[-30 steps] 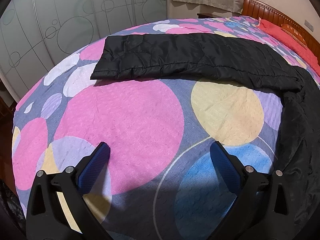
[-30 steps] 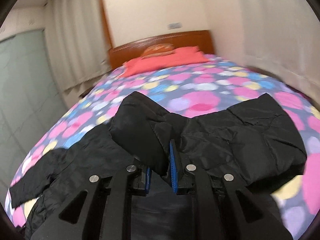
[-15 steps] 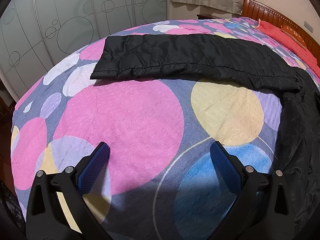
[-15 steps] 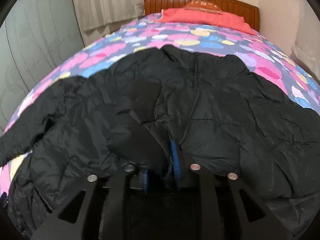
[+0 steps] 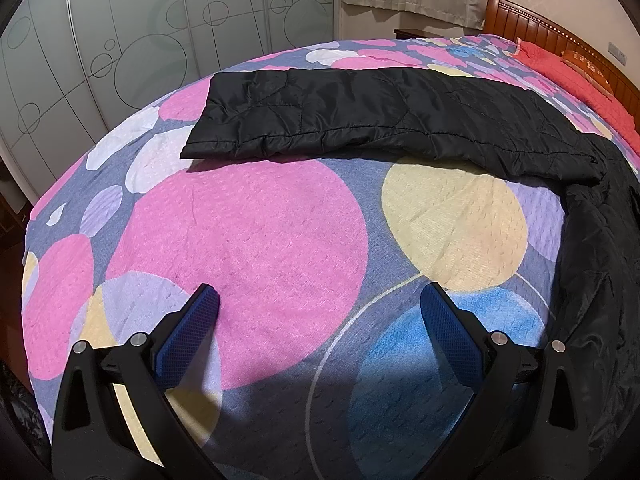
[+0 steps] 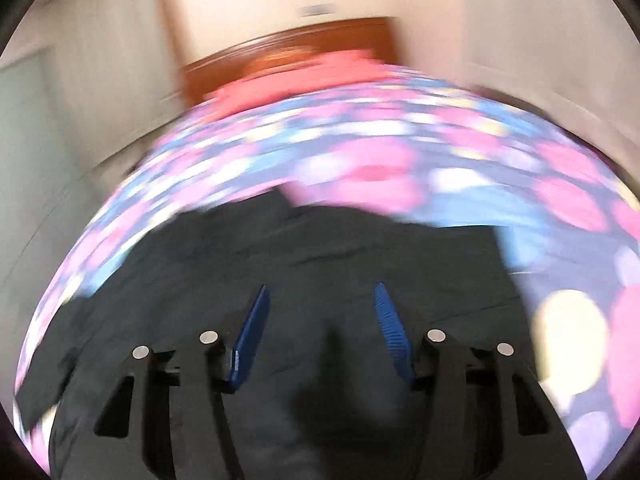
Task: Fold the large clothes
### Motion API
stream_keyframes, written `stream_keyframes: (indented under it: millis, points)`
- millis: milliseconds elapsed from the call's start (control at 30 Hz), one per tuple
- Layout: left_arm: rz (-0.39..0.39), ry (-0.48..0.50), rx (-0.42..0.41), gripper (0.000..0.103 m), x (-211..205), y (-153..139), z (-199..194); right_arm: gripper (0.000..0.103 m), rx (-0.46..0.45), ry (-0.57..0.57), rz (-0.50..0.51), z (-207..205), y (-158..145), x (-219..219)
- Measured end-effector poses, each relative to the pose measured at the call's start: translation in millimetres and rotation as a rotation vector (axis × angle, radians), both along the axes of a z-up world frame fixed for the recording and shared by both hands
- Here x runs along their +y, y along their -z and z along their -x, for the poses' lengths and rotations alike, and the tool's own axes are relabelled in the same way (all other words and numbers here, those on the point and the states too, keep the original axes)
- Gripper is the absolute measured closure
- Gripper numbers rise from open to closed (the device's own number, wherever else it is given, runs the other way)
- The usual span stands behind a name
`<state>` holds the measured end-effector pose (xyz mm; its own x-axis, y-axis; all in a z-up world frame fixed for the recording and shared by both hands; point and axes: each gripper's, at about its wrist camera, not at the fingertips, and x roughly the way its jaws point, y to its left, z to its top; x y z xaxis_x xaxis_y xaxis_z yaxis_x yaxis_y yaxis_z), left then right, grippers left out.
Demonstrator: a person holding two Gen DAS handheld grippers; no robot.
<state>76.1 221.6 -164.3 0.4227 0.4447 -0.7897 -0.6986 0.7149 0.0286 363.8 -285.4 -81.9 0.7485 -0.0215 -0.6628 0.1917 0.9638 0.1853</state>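
Observation:
A black quilted jacket lies on the bed. In the left wrist view its sleeve (image 5: 360, 120) stretches flat across the far side and its body (image 5: 600, 260) runs down the right edge. My left gripper (image 5: 320, 304) is open and empty above the bedspread, short of the sleeve. In the blurred right wrist view the jacket's body (image 6: 320, 248) lies flat under my right gripper (image 6: 320, 300), which is open and holds nothing.
The bedspread (image 5: 260, 232) has big pink, yellow and blue circles. A red pillow (image 5: 560, 64) and wooden headboard (image 5: 560, 32) are at the far right. Frosted sliding wardrobe doors (image 5: 140, 48) stand beyond the bed's left edge.
My right gripper has opened and let go of the jacket fold it held; the fold now lies on the jacket's body. The right view has swung up and blurred. The left gripper has not moved.

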Motion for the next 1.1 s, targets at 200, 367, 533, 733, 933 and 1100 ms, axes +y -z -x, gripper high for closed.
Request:
stream_keyframes:
  millis: [200,367,533,733,933,1100]
  points:
    - [-0.004,0.0,0.003,0.002,-0.6,0.1,-0.8,0.055,0.189,0.116,0.096,-30.3,62.6,-46.9]
    - [-0.008,-0.001,0.006,0.002,-0.5,0.4,-1.5,0.055,0.157,0.11,0.162,-24.5,46.2,-23.1]
    - [-0.008,-0.001,0.006,0.002,-0.4,0.7,-1.4,0.053,0.102,-0.059,0.133,-11.0,35.6,41.4]
    - [-0.008,-0.001,0.005,0.002,-0.7,0.6,-1.0,0.052,0.189,-0.116,0.195,-20.6,62.9,71.5]
    - [-0.005,0.0,0.002,0.002,-0.2,1.4,-2.1,0.035,0.081,0.012,0.157,27.5,23.2,20.6]
    - [-0.005,0.0,0.003,0.002,0.2,1.5,-2.1,0.035,0.175,0.041,0.179,26.6,63.4,-17.3]
